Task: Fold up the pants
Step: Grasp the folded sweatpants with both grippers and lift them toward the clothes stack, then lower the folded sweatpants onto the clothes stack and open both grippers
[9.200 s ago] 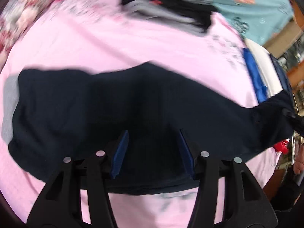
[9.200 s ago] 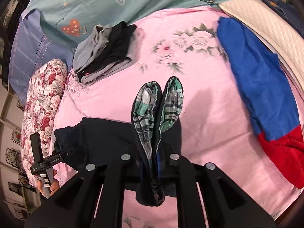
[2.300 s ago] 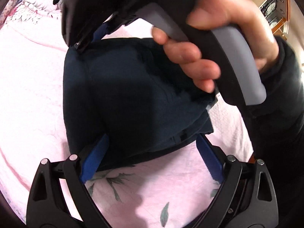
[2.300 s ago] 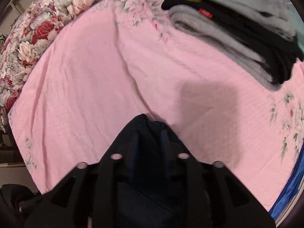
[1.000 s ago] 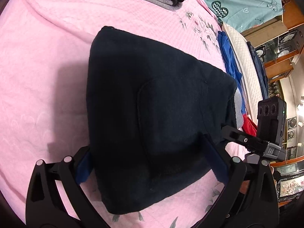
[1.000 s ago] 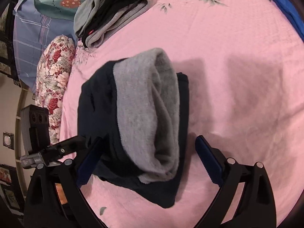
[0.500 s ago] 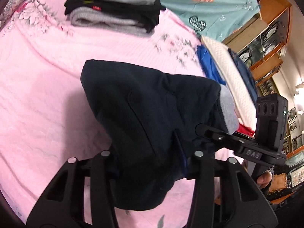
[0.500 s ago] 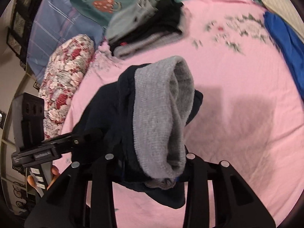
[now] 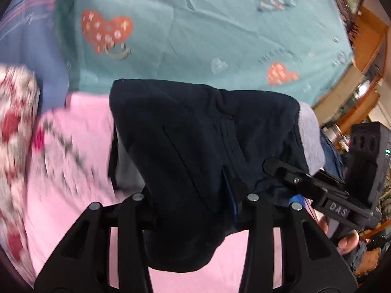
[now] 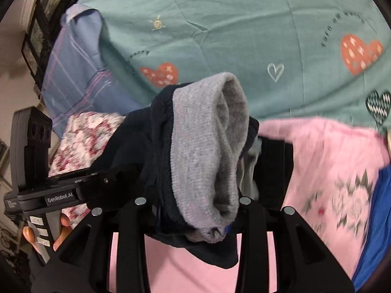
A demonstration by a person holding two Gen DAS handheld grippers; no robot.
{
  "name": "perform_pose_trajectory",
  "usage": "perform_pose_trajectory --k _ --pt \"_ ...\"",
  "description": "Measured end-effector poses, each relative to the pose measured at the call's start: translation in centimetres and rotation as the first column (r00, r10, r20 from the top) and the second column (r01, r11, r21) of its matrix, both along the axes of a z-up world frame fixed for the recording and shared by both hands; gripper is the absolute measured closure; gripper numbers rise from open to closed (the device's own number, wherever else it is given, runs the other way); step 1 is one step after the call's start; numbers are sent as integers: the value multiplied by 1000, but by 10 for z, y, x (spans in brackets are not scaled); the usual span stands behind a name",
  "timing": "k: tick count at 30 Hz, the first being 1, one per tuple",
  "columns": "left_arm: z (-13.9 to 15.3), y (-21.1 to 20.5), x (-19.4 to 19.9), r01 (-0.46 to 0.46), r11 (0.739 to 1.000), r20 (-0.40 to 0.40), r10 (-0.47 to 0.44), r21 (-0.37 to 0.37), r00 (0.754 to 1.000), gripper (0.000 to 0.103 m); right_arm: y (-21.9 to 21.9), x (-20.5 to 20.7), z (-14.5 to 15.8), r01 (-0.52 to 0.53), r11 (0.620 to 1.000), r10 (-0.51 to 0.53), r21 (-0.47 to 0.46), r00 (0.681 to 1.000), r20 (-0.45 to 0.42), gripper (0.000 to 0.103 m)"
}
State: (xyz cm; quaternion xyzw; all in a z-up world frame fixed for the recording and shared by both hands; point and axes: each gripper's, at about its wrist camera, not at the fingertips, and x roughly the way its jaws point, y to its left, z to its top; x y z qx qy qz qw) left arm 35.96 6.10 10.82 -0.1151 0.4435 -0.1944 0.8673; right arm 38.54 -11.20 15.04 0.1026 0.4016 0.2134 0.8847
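The folded dark navy pants (image 9: 195, 146) with a grey ribbed waistband (image 10: 202, 151) hang lifted above the pink bedspread (image 9: 73, 161). My left gripper (image 9: 193, 195) is shut on the near edge of the bundle. My right gripper (image 10: 193, 207) is shut on the waistband end. In the left wrist view the other gripper (image 9: 317, 190) comes in from the right onto the same bundle. In the right wrist view the other gripper (image 10: 73, 190) reaches in from the left. The fingertips of both are buried in cloth.
A teal cover with heart prints (image 9: 195, 24) rises behind the bed. A floral pillow (image 10: 80, 136) and a blue checked pillow (image 10: 78, 73) lie at the left. A blue garment (image 10: 376, 219) lies at the right edge. Wooden furniture (image 9: 361, 56) stands at the far right.
Both grippers have closed on the folded pants and lifted them off the bedspread; both views have tilted up toward the teal cover. A second ago both stood open around the bundle.
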Motion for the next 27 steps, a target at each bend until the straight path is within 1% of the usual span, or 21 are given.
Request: perform_pose_trajectory --k 1,2,3,4,5,6,7,8,9,11,13,16,17,19,20,21,22,23,24,25,27 --pt "-3 -1 20 -4 1000 -4 4 -3 1000 61 1 17 -8 8 1000 -8 -6 1000 -3 67" --pt "-14 0 48 -4 1000 -18 4 -7 1000 60 1 38 -23 15 1000 -15 -16 1000 -21 67" --pt "-29 1 64 -9 1000 -36 9 -8 999 58 1 56 -42 16 1000 -18 -22 999 -49 67" --pt "-48 7 79 -7 1000 -62 7 -8 998 58 -1 70 -64 21 1000 -22 -21 996 -84 66" --pt "-71 8 94 -4 1000 -100 4 -1 995 58 -4 86 -96 34 999 -36 -20 990 -133 63" --pt "-105 10 111 -8 1000 -160 8 3 987 57 -8 91 -117 39 999 -40 -12 988 -147 60" --pt "-126 12 120 -12 1000 -191 12 -2 981 49 -12 93 -132 43 999 -42 8 992 -121 50" --pt "-145 16 126 -23 999 -199 18 -23 980 41 -15 91 -138 32 999 -28 41 996 -90 42" --pt "-150 18 128 -22 998 -191 12 -51 982 34 -16 89 -139 21 998 -17 60 998 -69 40" --pt "-147 21 130 -11 997 -167 -3 -80 986 28 -14 85 -132 19 999 -17 45 999 -47 39" --pt "-140 22 130 -9 997 -166 -3 -73 986 23 -12 82 -124 29 1000 -28 10 999 -45 37" --pt "-117 25 119 -24 1000 -125 23 -10 992 21 -15 69 -94 59 998 -58 -26 998 14 35" --pt "-107 26 112 -35 999 -105 36 8 994 19 -19 63 -77 93 994 -91 -51 995 47 28" --pt "-82 32 91 -75 997 -44 76 28 996 13 -26 48 -56 178 980 -169 -86 980 104 24" --pt "-68 34 73 -99 994 -6 99 45 995 10 -30 37 -43 239 964 -223 -121 966 129 24" --pt "-58 34 62 -116 991 19 115 66 993 9 -32 26 -33 267 952 -247 -147 959 142 24" --pt "-49 34 46 -131 988 45 127 84 991 7 -30 12 -26 276 947 -254 -163 956 145 24" --pt "-39 32 30 -146 984 73 139 100 988 2 -31 0 -20 282 943 -258 -177 955 147 24" --pt "-30 30 6 -167 979 110 154 118 982 2 -31 -19 -16 283 939 -255 -195 954 155 23" --pt "-24 29 -13 -182 974 139 164 134 977 2 -33 -31 -16 282 937 -251 -207 954 163 20" --pt "-21 20 -62 -199 966 196 165 166 966 2 -33 -75 -22 286 926 -244 -247 952 187 2"
